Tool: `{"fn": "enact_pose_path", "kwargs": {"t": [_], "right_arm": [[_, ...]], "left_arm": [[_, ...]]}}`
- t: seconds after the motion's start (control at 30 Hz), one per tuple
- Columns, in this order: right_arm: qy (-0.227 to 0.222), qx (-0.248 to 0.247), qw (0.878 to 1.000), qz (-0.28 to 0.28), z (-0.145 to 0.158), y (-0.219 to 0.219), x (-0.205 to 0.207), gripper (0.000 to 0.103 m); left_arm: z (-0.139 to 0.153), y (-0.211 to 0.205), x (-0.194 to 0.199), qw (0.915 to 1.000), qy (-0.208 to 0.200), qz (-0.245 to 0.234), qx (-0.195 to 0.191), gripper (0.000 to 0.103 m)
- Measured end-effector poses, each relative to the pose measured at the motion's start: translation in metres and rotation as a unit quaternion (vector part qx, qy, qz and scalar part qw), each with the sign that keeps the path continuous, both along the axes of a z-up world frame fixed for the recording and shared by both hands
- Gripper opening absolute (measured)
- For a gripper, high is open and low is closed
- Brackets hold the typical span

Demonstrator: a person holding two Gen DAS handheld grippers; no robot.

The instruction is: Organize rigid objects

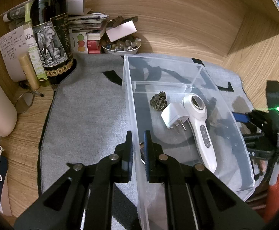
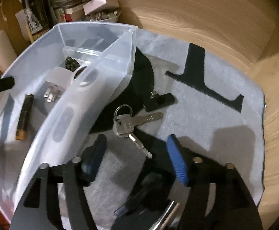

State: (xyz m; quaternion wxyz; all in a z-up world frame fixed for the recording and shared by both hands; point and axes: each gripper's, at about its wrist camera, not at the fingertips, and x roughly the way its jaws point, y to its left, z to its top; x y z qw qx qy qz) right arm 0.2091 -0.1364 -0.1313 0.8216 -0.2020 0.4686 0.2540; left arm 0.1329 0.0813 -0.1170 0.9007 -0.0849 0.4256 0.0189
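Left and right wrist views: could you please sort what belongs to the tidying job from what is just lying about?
Job:
- clear plastic bin, gripped by left gripper
- white plug adapter
- white handheld device
- silver keys on a ring, ahead of open right gripper
- dark battery

Lying about:
- dark elephant-label bottle
- white bowl of trinkets
- stacked papers

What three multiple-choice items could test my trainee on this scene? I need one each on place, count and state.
1. Where do the keys lie?
A in the bin
B on the grey mat
C in the bowl

2. How many prongs show on the white plug?
A two
B none
C five

3. How is the right gripper?
A open, empty
B shut on the keys
C shut on the bin

Answers: 1 B, they rest on the grey mat beside the clear bin. 2 A, two prongs stick out. 3 A, its fingers stand wide apart.
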Motion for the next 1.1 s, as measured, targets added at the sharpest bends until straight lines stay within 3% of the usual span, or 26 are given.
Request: {"fn": "enact_pose_path", "kwargs": {"t": [0.1, 0.2, 0.33, 0.4, 0.57, 0.7, 0.83, 0.93, 0.97, 1.07, 1.1], "right_arm": [[0.002, -0.004, 1.0, 0.003, -0.002, -0.001, 0.012, 0.076], [0.025, 0.01, 1.0, 0.005, -0.007, -0.003, 0.027, 0.076], [0.014, 0.013, 1.0, 0.018, -0.011, 0.0, 0.034, 0.073], [0.012, 0.015, 0.999, 0.032, -0.012, 0.003, 0.033, 0.061], [0.014, 0.027, 0.999, 0.032, -0.01, 0.0, 0.034, 0.051], [0.007, 0.04, 0.999, 0.027, 0.0, -0.003, 0.03, 0.03], [0.008, 0.043, 0.999, 0.024, 0.0, -0.004, 0.031, 0.028], [0.018, 0.036, 0.999, 0.032, -0.002, -0.005, 0.029, 0.028], [0.022, 0.031, 0.999, 0.032, -0.003, -0.006, 0.028, 0.033], [0.022, 0.033, 0.999, 0.022, -0.002, -0.015, 0.026, 0.069], [0.016, 0.035, 0.999, 0.019, -0.001, -0.017, 0.027, 0.072]], "left_arm": [[0.0, -0.001, 0.001, 1.0, 0.001, 0.002, 0.0, 0.009], [0.0, -0.001, 0.001, 1.0, 0.002, 0.005, -0.001, 0.009], [0.0, -0.003, 0.002, 1.0, 0.003, 0.006, 0.006, 0.009], [-0.001, -0.003, 0.002, 1.0, 0.003, 0.006, 0.006, 0.009], [-0.001, -0.002, 0.002, 1.0, 0.002, 0.007, 0.005, 0.009], [-0.002, -0.003, 0.003, 0.9999, 0.003, 0.007, 0.008, 0.009], [-0.002, -0.003, 0.003, 0.9999, 0.003, 0.007, 0.008, 0.009], [-0.002, -0.003, 0.003, 0.9999, 0.003, 0.007, 0.008, 0.009], [-0.002, -0.003, 0.003, 0.9999, 0.003, 0.007, 0.008, 0.009], [-0.002, -0.003, 0.003, 0.9999, 0.003, 0.008, 0.008, 0.009], [-0.002, -0.003, 0.003, 0.9999, 0.003, 0.007, 0.007, 0.009]]}}
